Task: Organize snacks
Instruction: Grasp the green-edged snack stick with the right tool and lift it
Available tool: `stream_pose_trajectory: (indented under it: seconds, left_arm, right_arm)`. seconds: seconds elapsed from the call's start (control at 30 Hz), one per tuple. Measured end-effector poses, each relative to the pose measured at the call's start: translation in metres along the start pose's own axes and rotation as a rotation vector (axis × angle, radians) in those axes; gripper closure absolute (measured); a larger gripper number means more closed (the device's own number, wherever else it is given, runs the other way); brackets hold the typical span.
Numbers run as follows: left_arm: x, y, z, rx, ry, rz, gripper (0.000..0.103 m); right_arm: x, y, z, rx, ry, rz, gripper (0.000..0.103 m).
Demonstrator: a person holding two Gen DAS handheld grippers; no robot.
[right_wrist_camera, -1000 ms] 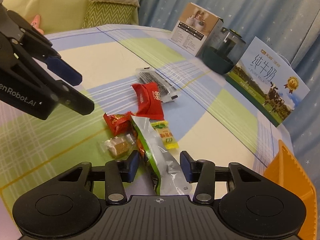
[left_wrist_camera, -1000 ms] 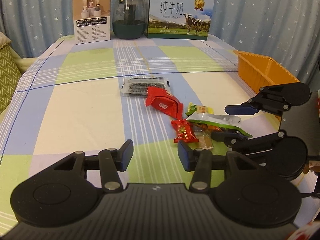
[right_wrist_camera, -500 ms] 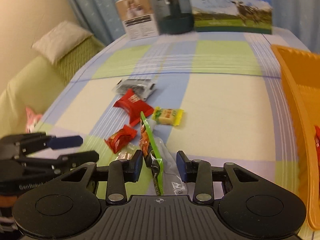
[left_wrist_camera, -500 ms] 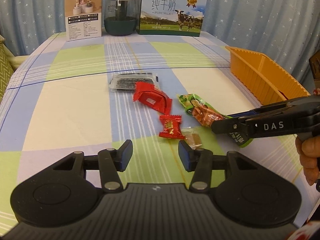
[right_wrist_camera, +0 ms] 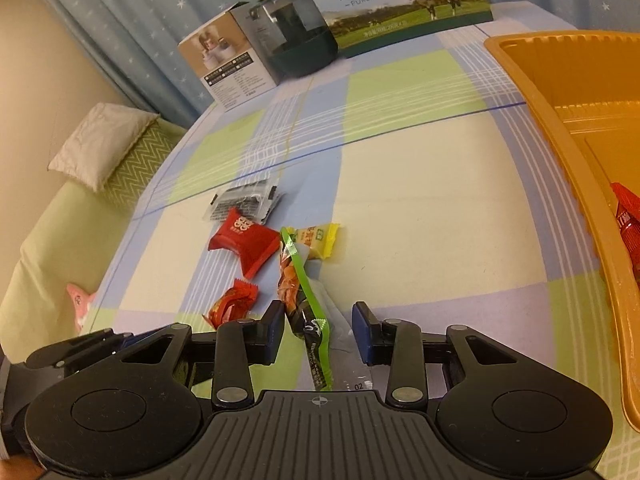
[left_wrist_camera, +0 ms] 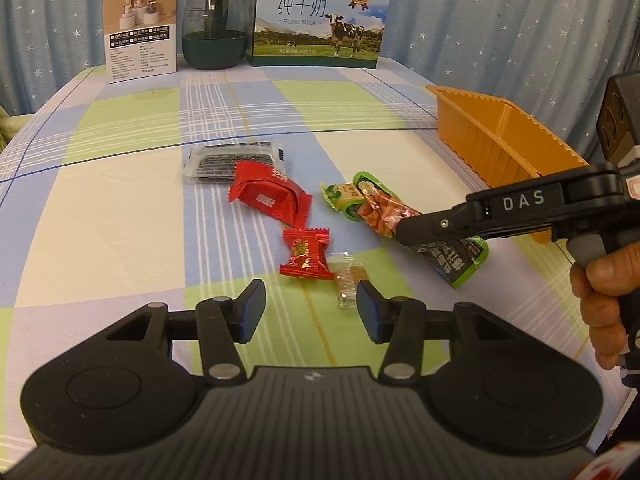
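Observation:
My right gripper (right_wrist_camera: 316,320) is shut on a green snack packet (right_wrist_camera: 296,280) that stands edge-on between its pads. In the left wrist view the right gripper (left_wrist_camera: 400,232) reaches in from the right, clamping that packet (left_wrist_camera: 460,260) just above the cloth. My left gripper (left_wrist_camera: 310,304) hangs open over the table with nothing between its fingers. Just beyond its right fingertip lies a clear-wrapped tan candy (left_wrist_camera: 348,280). Further out are a small red candy (left_wrist_camera: 306,254), a red packet (left_wrist_camera: 272,198), a yellow-green candy (left_wrist_camera: 340,196) and a black-and-clear packet (left_wrist_camera: 232,160).
An orange tray (left_wrist_camera: 500,136) stands at the table's right edge, with a red snack (right_wrist_camera: 626,216) inside. A milk box (left_wrist_camera: 316,20), a dark jar (left_wrist_camera: 214,32) and a white box (left_wrist_camera: 140,28) line the back. A sofa with a pillow (right_wrist_camera: 100,144) is left of the table.
The right gripper has rolled upright, closed on the green packet and drawn it rightward, away from the other snacks. The left gripper has barely moved.

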State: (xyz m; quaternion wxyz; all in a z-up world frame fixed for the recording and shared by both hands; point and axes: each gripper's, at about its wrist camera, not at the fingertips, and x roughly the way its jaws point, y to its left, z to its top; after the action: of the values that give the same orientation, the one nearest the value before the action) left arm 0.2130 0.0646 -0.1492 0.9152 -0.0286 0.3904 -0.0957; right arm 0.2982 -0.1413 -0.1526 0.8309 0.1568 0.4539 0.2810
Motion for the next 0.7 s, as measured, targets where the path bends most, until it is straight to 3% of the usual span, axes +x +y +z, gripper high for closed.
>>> stream_pose_trajectory:
  seconds: [0.2, 0.27, 0.43, 0.7]
  left_arm:
    - [0.003, -0.006, 0.000, 0.016, -0.009, -0.004, 0.057]
    - [0.002, -0.009, 0.001, 0.023, -0.024, -0.007, 0.057]
    - [0.001, -0.019, 0.001, 0.057, -0.056, -0.028, 0.057]
    - [0.011, -0.033, -0.002, 0.111, -0.027, -0.036, 0.062]
  right_arm:
    - [-0.002, -0.002, 0.002, 0.016, -0.027, -0.005, 0.067]
    - [-0.005, -0.001, 0.003, 0.008, -0.041, -0.006, 0.074]
    - [-0.005, 0.002, 0.003, 0.009, -0.038, 0.005, 0.077]
    - [-0.013, -0.006, 0.005, 0.071, -0.072, 0.013, 0.080]
